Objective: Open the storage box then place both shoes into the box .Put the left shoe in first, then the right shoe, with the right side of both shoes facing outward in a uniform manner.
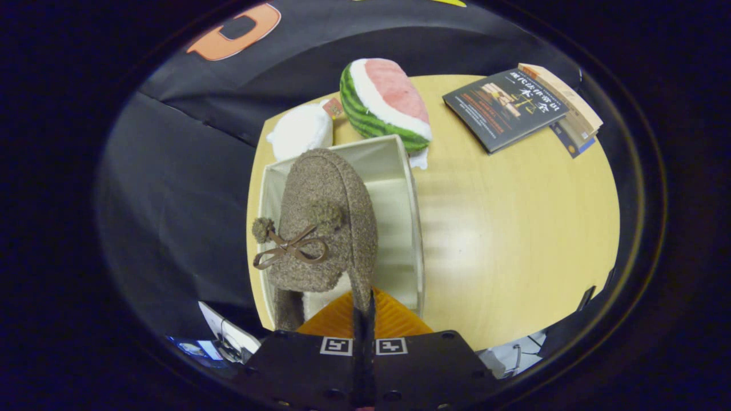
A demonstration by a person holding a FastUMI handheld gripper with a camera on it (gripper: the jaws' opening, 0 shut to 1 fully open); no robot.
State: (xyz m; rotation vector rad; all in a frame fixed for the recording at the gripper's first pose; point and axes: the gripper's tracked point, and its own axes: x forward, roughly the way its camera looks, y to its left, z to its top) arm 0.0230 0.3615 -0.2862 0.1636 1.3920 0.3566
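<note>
A brown fuzzy shoe (325, 217) with a bow and two pompoms hangs toe-away just ahead of my fingers, over the open cream storage box (412, 200). My gripper (363, 311) is shut on the shoe's right rim near the heel, both fingers pressed close together on it. The shoe hovers over the left half of the box, its sole side hidden. The box stands on the round wooden table (514, 228), and its inside to the right of the shoe is bare.
A watermelon plush (385, 105) and a white plush (300, 131) lie just beyond the box. A stack of books (522, 108) lies at the far right of the table. Black cloth hangs left of the table.
</note>
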